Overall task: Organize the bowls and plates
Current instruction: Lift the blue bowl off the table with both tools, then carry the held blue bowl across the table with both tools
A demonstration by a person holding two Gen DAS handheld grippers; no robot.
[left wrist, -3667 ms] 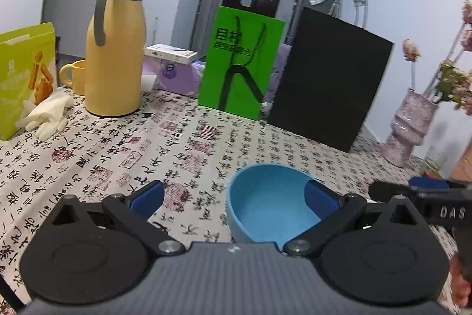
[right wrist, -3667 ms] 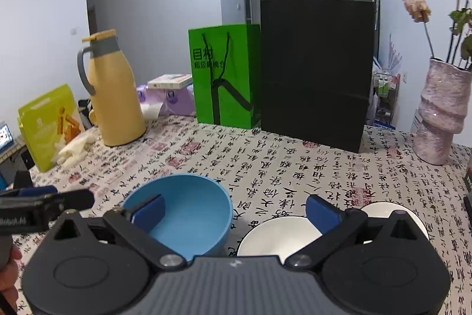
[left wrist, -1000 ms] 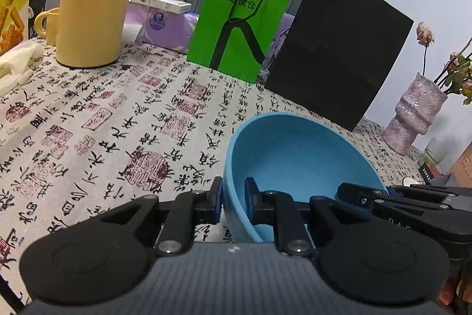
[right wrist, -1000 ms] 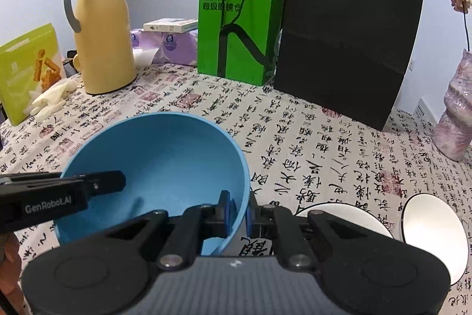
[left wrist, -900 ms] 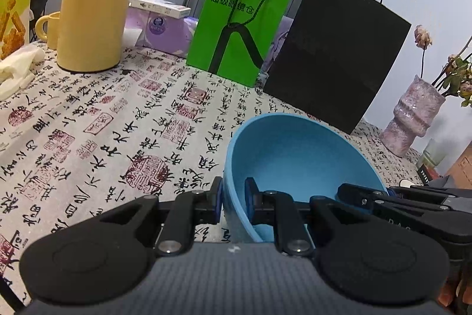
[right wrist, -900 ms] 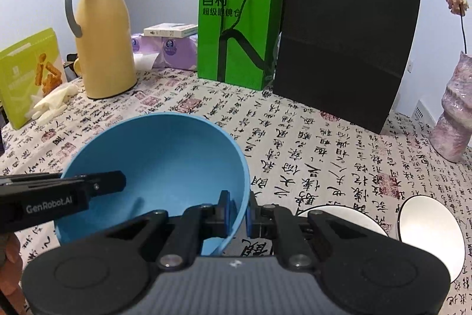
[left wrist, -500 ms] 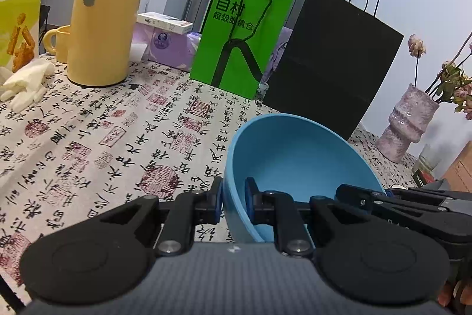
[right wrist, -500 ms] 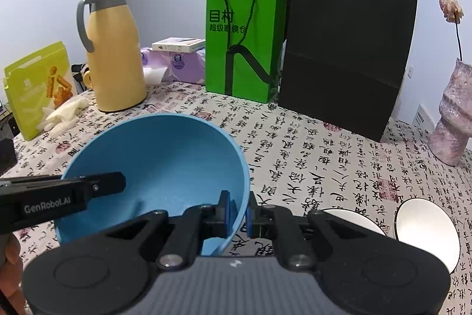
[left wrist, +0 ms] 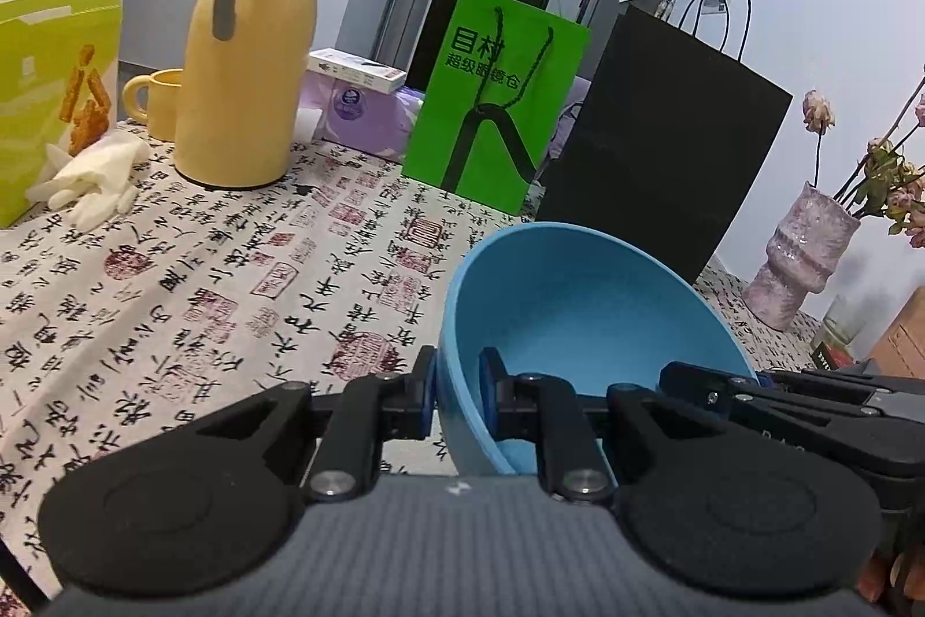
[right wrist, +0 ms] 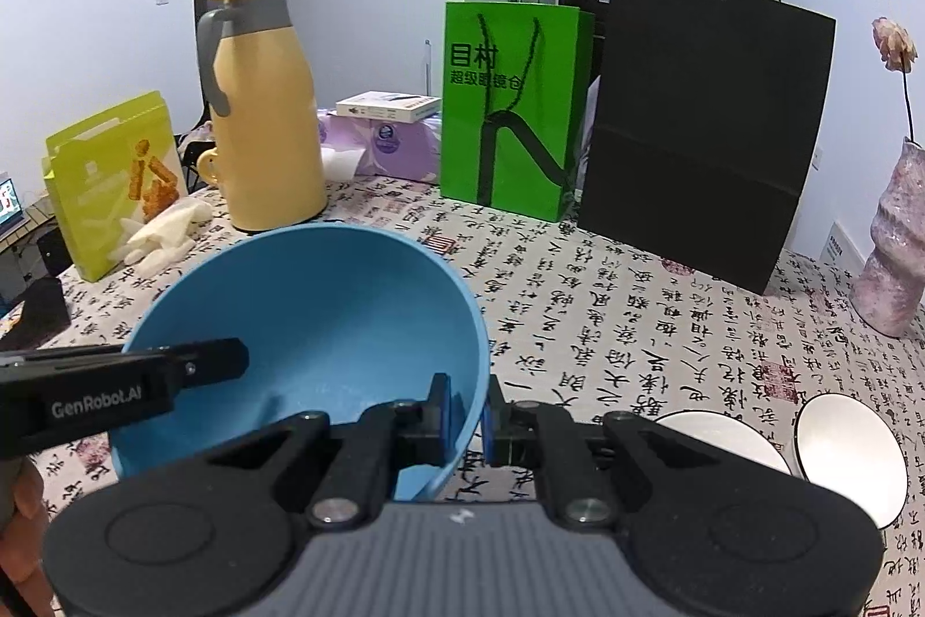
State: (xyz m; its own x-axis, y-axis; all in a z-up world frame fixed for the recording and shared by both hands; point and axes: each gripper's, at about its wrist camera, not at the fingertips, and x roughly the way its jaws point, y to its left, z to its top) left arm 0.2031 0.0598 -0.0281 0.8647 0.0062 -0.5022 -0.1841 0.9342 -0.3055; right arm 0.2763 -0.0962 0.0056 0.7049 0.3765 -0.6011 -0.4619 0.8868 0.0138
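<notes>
Left wrist view: the left gripper [left wrist: 457, 394] pinches the near-left wall of the one blue bowl [left wrist: 578, 305], one pad inside and one outside, probably so the wide rim can be carried from two sides. The bowl sits tilted, in front of the black paper bag [left wrist: 659, 137]. The right gripper [left wrist: 780, 400] reaches its rim from the right

Right wrist view: the right gripper [right wrist: 467, 414] is pressed onto the bowl's [right wrist: 312, 322] right wall, the left gripper [right wrist: 173, 368] on the opposite rim. Two white dishes [right wrist: 850, 449] lie on the tablecloth [right wrist: 636, 305] right of the bowl, likely its stacking place. One yellow jug [right wrist: 263, 114] and one green bag [right wrist: 509, 108] stand left of the black bag [right wrist: 699, 125]
</notes>
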